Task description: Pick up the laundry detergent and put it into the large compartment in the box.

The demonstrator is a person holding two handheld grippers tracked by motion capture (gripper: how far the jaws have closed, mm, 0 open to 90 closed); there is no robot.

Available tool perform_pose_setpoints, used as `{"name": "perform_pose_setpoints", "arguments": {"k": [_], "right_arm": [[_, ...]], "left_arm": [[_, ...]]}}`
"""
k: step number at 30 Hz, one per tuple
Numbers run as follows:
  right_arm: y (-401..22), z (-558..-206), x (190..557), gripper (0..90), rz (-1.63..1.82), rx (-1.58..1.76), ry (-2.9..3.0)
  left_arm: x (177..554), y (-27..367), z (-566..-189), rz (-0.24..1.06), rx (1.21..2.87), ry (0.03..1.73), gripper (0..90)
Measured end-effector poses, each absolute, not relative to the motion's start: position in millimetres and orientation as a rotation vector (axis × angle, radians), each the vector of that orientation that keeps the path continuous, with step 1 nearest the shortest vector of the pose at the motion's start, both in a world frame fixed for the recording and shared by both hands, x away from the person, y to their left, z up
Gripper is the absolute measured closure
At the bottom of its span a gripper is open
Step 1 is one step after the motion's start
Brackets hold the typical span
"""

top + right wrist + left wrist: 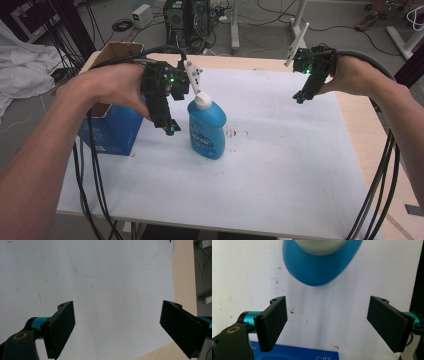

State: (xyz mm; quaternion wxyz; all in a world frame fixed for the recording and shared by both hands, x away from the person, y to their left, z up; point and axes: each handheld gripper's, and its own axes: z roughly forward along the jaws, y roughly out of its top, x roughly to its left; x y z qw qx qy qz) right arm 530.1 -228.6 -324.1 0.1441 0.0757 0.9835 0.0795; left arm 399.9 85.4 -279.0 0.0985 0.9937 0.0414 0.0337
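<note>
A blue bottle point(207, 129) with a white cap point(202, 100) stands upright on the white mat point(280, 165) left of centre. My left gripper point(169, 127) hovers just left of the bottle, pointing down, open, with nothing between its jaws. From the left gripper view the bottle point(322, 267) lies ahead of the open jaws, seen from above, and the gripper point(328, 322) is clear of it. My right gripper point(301, 96) is held high at the right rear of the mat, open and empty. In the right gripper view, this gripper point(117, 330) looks down on bare mat.
A blue cardboard box point(112, 122) with an open top stands at the mat's left edge, right behind my left hand; its top edge point(297, 353) appears below the left jaws. The wooden table point(367, 145) is bare along the right side. Cables hang from both grippers.
</note>
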Motion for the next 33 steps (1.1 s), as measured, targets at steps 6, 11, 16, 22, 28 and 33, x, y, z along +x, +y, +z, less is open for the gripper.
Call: {"name": "perform_pose_setpoints", "arguments": {"k": [6, 11, 16, 22, 28, 33], "right_arm": [[-227, -325, 530, 12.1, 0.224, 0.208, 2.838], [-226, -327, 531, 12.1, 0.221, 0.209, 2.839], [-227, -327, 531, 12.1, 0.214, 0.202, 2.844], [-228, -328, 531, 12.1, 0.211, 0.199, 2.844], [-226, -328, 529, 12.1, 0.213, 0.194, 2.842], [-226, -327, 528, 12.1, 0.213, 0.183, 2.844]], "left_arm": [[411, 79, -280, 0.085, 2.935, 0.048, 16.7], [417, 72, -278, 0.074, 2.925, -0.043, 16.7], [422, 66, -277, 0.066, 2.921, -0.121, 16.7], [424, 59, -278, 0.053, 2.917, -0.226, 16.7], [425, 51, -279, 0.021, 2.884, -0.325, 17.0], [424, 44, -280, 0.007, 2.885, -0.399, 17.0]]}}
